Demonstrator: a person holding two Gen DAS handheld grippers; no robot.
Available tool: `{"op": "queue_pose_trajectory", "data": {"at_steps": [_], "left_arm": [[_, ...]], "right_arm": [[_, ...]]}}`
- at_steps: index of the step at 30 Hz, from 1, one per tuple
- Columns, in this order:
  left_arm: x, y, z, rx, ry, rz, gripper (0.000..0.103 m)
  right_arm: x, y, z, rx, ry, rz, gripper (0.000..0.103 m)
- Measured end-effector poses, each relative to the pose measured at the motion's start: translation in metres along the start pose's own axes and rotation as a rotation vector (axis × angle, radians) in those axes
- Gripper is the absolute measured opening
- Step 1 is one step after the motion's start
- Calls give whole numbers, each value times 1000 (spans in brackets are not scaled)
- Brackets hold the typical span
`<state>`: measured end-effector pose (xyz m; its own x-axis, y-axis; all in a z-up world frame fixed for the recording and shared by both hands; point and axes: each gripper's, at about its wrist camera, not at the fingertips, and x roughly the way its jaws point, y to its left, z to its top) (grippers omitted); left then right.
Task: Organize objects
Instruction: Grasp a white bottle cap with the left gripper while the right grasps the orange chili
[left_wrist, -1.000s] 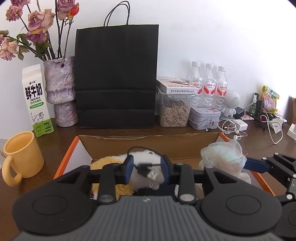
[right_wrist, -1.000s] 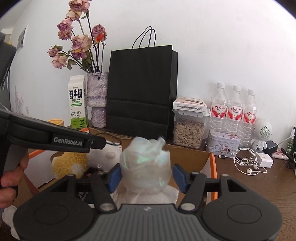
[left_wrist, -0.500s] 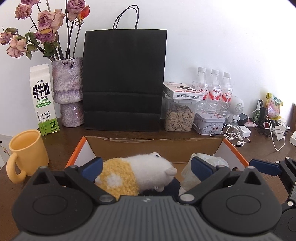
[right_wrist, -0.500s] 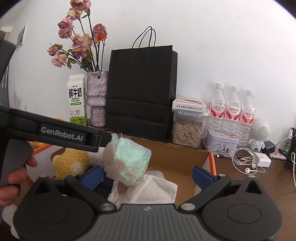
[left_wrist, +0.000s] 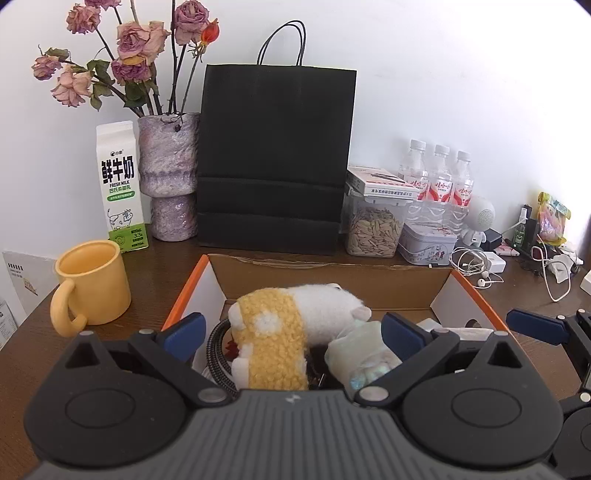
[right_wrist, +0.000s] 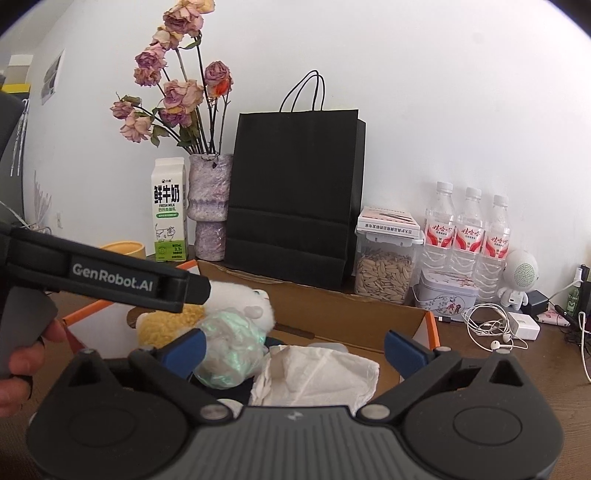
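Observation:
An open cardboard box (left_wrist: 332, 277) with orange edges sits on the brown table. A yellow and white plush toy (left_wrist: 288, 325) lies in it, also seen in the right wrist view (right_wrist: 243, 299). A crumpled iridescent plastic wrap (left_wrist: 364, 354) lies beside the toy, in the right wrist view (right_wrist: 231, 350) too. A white tissue (right_wrist: 317, 373) lies in the box to its right. My left gripper (left_wrist: 291, 332) is open above the toy. My right gripper (right_wrist: 293, 347) is open above the wrap and tissue, holding nothing.
A yellow mug (left_wrist: 92, 284) stands left of the box. Behind it are a milk carton (left_wrist: 120, 188), a vase of dried roses (left_wrist: 168, 177), a black paper bag (left_wrist: 275, 158), a seed jar (left_wrist: 375, 225), a tin (left_wrist: 428, 243), three water bottles (left_wrist: 439, 184) and earphone cables (left_wrist: 476, 262).
Both grippers opened. The left let go of the plush toy, the right let go of the plastic wrap, and both now lie in the box. Both grippers pulled back.

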<state>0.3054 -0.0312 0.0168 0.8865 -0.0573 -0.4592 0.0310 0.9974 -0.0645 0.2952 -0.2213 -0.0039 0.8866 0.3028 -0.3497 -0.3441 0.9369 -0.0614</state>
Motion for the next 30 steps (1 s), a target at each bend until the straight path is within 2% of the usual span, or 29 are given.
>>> {"op": "queue_pose_trajectory", "data": {"at_steps": [8, 16, 22, 30], "left_arm": [[-38, 22, -18, -17, 20, 44, 103], [-74, 52, -36, -37, 42, 105, 103], [-89, 72, -58, -44, 91, 135, 103], [-93, 86, -88, -46, 172, 119, 103]], "right_arm": [[-32, 27, -8, 16, 1, 20, 103], [-56, 62, -24, 1, 56, 59, 103], [-60, 84, -41, -23, 117, 70, 103], [-49, 104, -57, -51, 200, 55, 101]]}}
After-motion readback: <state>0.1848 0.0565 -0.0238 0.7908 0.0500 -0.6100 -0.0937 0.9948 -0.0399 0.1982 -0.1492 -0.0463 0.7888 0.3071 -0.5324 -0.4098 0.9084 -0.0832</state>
